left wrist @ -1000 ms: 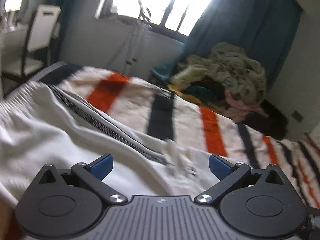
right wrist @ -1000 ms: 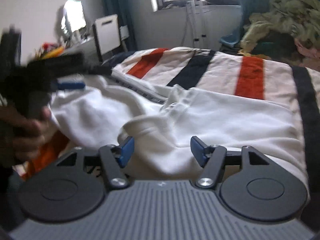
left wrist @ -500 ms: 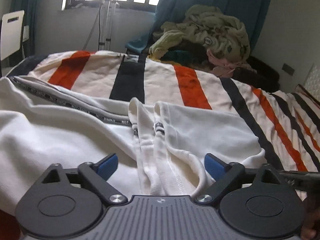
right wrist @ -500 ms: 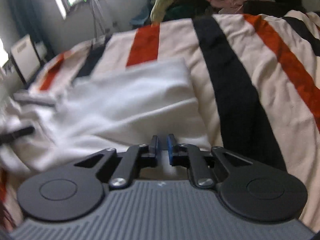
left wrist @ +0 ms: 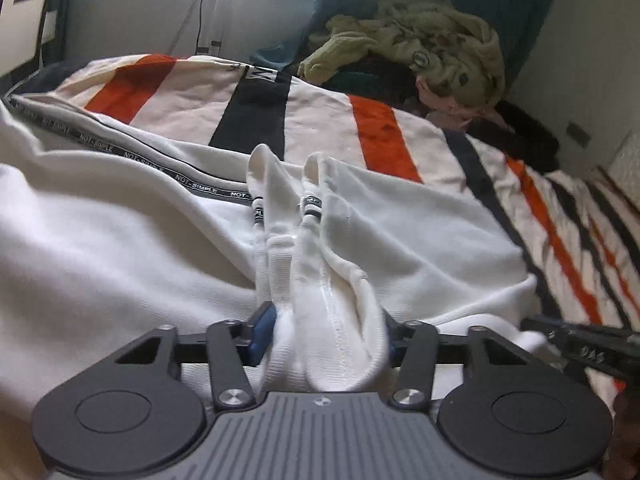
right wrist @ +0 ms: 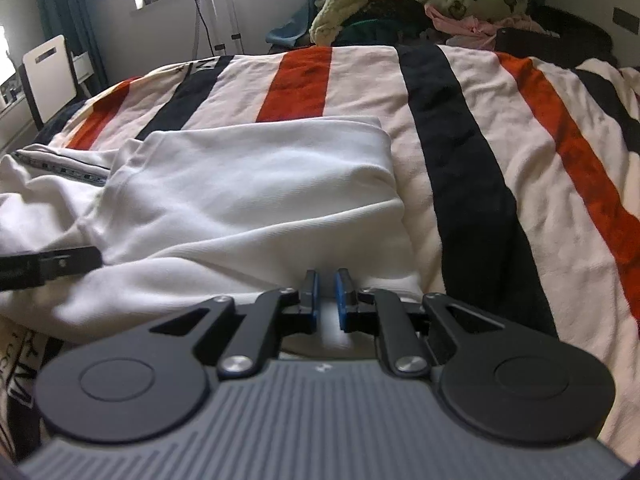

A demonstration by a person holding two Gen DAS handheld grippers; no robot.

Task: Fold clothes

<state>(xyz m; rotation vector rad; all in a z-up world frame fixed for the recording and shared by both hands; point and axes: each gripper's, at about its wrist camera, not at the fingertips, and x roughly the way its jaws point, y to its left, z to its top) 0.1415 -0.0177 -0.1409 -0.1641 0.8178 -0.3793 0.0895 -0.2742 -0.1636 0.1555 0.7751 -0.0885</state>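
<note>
Both tools latched on, fold barely started

Your left tool has just been closing and now bunches a thick wad of the white garment at lower centre. Your right tool is pinched nearly shut on its near hem. The garment lies rumpled across the striped bed, one section doubled over; judging by that, most folding is left.

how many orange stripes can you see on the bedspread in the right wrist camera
3: one at far left beyond the white garment, one in the middle above it, one running down the right side. More may lie under the garment.
</note>
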